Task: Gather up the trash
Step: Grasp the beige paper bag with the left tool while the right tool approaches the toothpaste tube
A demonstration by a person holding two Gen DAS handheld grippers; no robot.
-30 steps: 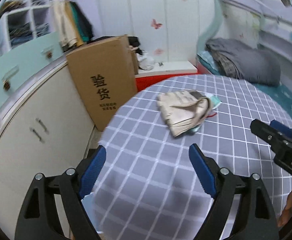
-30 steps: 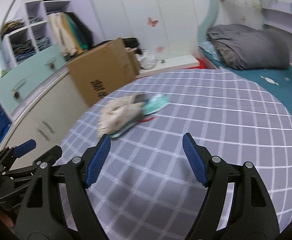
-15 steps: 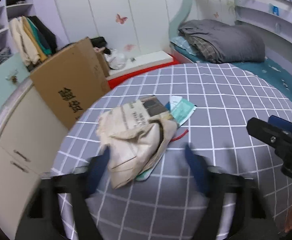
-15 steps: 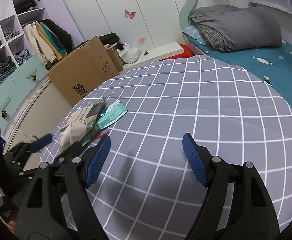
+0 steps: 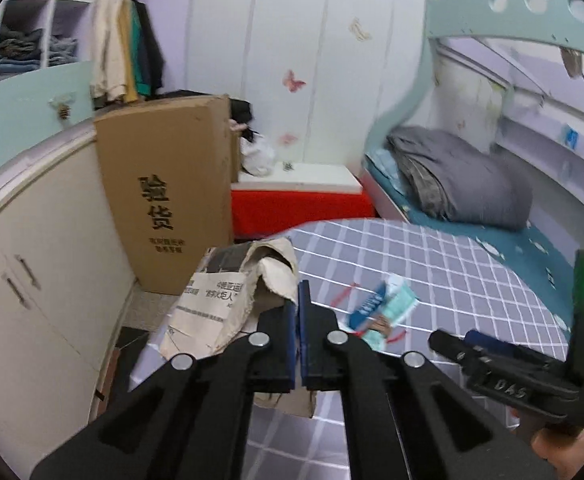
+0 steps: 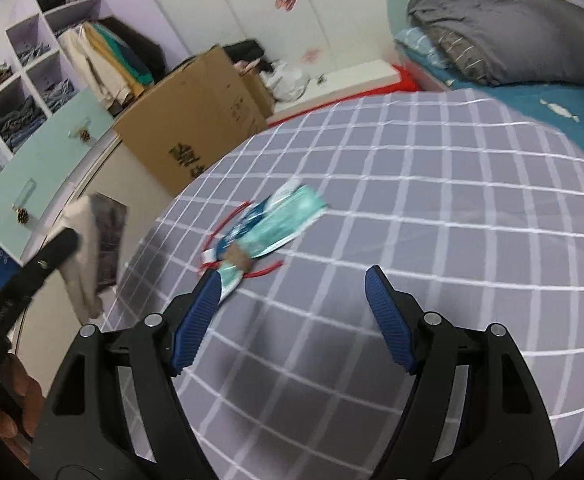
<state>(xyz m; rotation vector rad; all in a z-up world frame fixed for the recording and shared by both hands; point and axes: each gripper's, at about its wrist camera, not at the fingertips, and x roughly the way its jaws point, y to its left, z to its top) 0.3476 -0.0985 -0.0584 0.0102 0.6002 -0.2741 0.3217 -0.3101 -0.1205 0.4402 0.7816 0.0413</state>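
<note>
Crumpled paper bag lifted off the checked bed
Left gripper (image 5: 298,300) clamps the paper bag (image 5: 227,300); right gripper (image 6: 292,300) gapes beside the teal wrappers (image 6: 275,226)

Grey bed cover with white grid lines (image 6: 432,208), teal and blue plastic wrappers (image 6: 279,224) lay on it, thin red strips (image 6: 265,271) beside them

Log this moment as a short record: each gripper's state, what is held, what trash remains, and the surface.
left gripper: shut on paper bag, lifted off the table edge
right gripper: open, holding nothing
trash remaining: teal wrapper with red strips, lying on the tablecloth
right gripper position: just short of the wrapper, left fingertip near its end
nearby: cardboard box beside the table
</note>
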